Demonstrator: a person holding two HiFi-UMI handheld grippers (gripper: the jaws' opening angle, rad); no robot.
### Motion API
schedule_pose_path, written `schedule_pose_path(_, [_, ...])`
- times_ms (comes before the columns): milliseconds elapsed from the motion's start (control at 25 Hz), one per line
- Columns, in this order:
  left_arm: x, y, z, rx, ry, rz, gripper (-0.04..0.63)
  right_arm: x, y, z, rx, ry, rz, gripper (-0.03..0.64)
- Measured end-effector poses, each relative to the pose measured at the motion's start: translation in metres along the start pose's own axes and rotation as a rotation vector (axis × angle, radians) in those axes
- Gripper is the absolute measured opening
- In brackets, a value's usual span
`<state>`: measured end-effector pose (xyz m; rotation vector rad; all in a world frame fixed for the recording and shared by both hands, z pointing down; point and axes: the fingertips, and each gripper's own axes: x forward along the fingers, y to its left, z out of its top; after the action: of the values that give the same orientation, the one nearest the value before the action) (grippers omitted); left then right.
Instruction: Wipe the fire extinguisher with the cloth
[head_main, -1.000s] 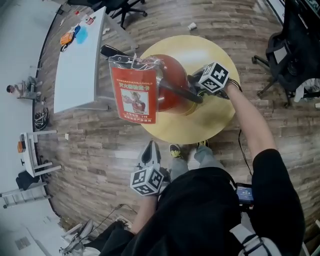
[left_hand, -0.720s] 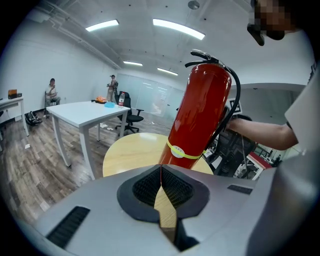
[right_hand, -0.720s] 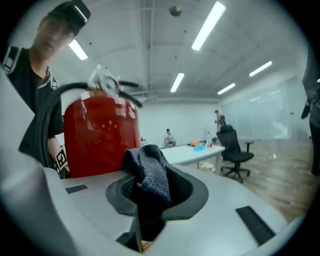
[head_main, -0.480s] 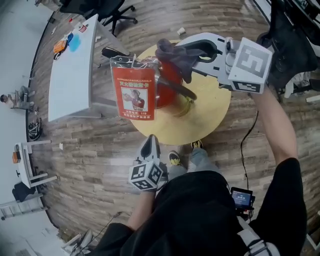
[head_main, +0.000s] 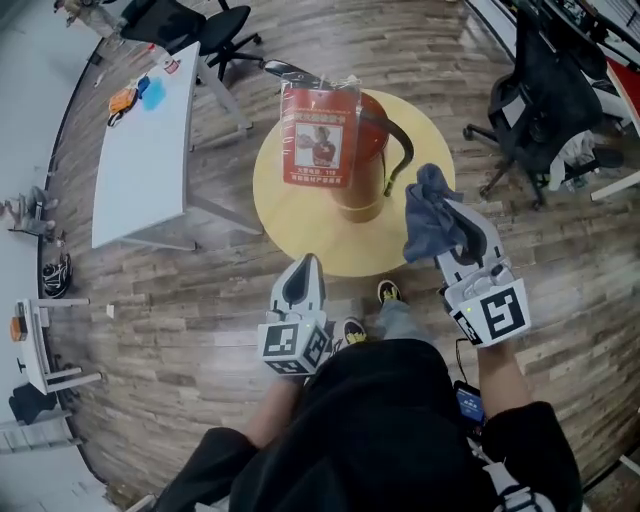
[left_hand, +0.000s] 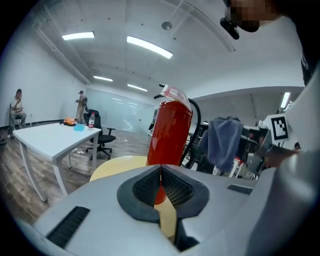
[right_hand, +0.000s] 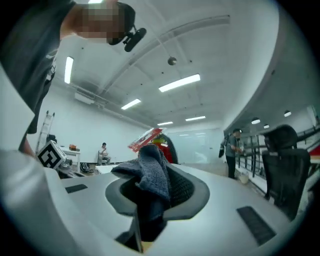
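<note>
**Task item.** The red fire extinguisher (head_main: 362, 150) stood upright on the round yellow worktop (head_main: 300, 225), near its middle. A red printed card (head_main: 320, 135) in a clear sleeve hung from the top of the cylinder. A black hose (head_main: 403, 160) curved down the cylinder's right side.

**Right gripper.** The right gripper (head_main: 447, 228) was held at the worktop's right-hand near rim, beside the extinguisher and apart from it. The right gripper view showed its jaws clamped on the blue-grey cloth (head_main: 430, 222). The cloth bunched up above the jaw pads and hung down through the gap between them. It did not touch the extinguisher. In that view the card and the top of the cylinder showed just behind the cloth.

**Left gripper.** The left gripper (head_main: 304, 268) was held over the wooden floor (head_main: 200, 300), just off the worktop's near rim and pointing toward the extinguisher. The left gripper view showed its jaws closed together, pad against pad, with nothing between them. In that view the extinguisher stood directly beyond the jaw tips, with the cloth to its right.

**Surroundings.** A white desk (head_main: 140, 140) stood to the left of the worktop, well apart from it. An office chair (head_main: 190, 22) stood at its far end.
</note>
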<state>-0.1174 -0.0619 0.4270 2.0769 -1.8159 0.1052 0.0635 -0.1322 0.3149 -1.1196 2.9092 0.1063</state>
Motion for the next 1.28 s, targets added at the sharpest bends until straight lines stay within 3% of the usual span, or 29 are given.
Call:
schedule_pose_path(120, [-0.020,-0.006,0.008,0.037,-0.036,-0.039,0.023,-0.015,0.049,-0.048,0.133,0.137,-0.051,0.086])
schedule_pose_path(240, [-0.040,-0.012,0.005,0.040,-0.049,-0.079,0.023,-0.024,0.086,-0.077,0.231,0.197,-0.096,0.086])
schedule_pose_path(480, [-0.074,-0.008,-0.004,0.069,-0.063,-0.074,0.023,-0.042,0.115,-0.093,0.217,0.242,-0.182,0.087])
schedule_pose_path(880, [-0.105,0.012,-0.020,0.049,-0.058,-0.047,0.023,-0.042,0.145,-0.093,0.216,0.242,-0.162,0.087])
schedule_pose_path(1280, [-0.100,0.010,-0.022,0.038,-0.050,-0.076,0.023,-0.043,0.145,-0.097,0.200,0.257,-0.165,0.087])
